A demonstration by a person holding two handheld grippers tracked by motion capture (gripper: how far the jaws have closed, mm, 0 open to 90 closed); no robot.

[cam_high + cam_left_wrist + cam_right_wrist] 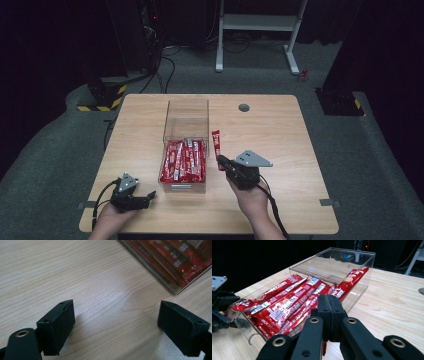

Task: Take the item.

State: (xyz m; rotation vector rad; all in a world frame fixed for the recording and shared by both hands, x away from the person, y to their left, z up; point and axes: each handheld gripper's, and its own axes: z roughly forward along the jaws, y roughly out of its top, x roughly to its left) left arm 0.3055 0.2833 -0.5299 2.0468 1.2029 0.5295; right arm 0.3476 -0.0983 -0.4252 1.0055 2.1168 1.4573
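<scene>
**Right tongs pinch a red packet beside the clear box**

A long red snack packet (349, 283) is held by its lower end between the pads of the right tongs (330, 305), which are pressed together on it. In the right gripper view the packet rises at a slant away from the pads, its far end leaning against the outer wall of the clear plastic box (366, 275). In the high view the same packet (216, 142) stands just to the right of the box (186, 117), outside it, with the right tongs (223, 162) at its near end.

The near half of the box holds a layer of matching red packets (183, 161) lying side by side lengthwise; the far half is bare. The box sits around the middle of the wooden table (280, 135).

The left tongs (148, 196) rest low at the table's near left corner, well apart from the held packet and near the box's front corner. In the left gripper view they (116, 322) are spread wide over bare wood, with nothing between them.
</scene>
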